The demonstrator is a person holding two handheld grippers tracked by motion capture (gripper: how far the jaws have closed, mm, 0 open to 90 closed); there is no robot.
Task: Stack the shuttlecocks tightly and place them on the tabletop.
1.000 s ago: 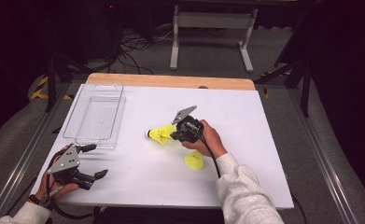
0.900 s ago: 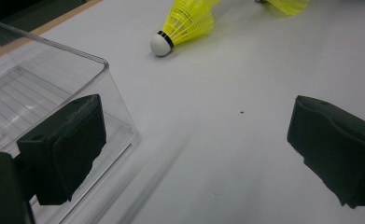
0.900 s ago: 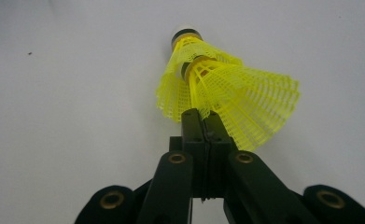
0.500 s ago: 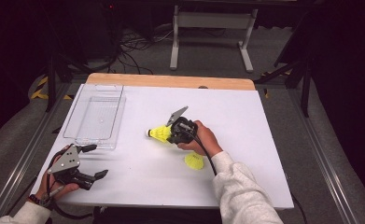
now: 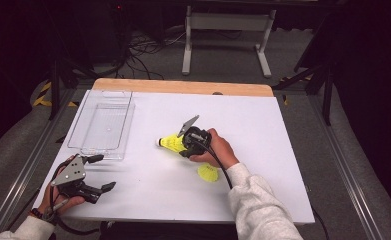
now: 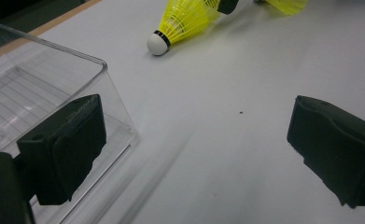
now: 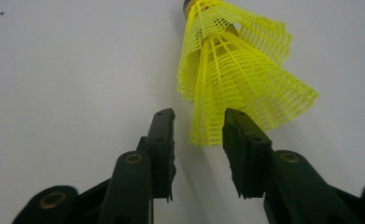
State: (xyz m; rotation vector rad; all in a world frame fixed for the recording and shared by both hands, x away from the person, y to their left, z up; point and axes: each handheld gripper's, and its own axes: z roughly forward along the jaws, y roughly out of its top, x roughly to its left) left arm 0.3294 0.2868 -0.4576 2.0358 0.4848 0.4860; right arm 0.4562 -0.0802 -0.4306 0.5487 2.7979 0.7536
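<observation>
With the right gripper now advanced to the yellow mesh plastic shuttlecock at table centre, narrowly parted jaws bracket its skirt edge at 12 o'clock, unclamped, ready to grasp.

I see a bright yellow shuttlecock with a mesh-patterned skirt, a white tip and a thin black band behind it. A second yellow shuttlecock lies toward the near edge of the table, which is white with a bare wood strip along its far edge. My right gripper is black. My left gripper is black with a grey plate. By the left edge sits a clear tray, see-through with a faint grid pattern on its floor. Both sleeves are light grey.
</observation>
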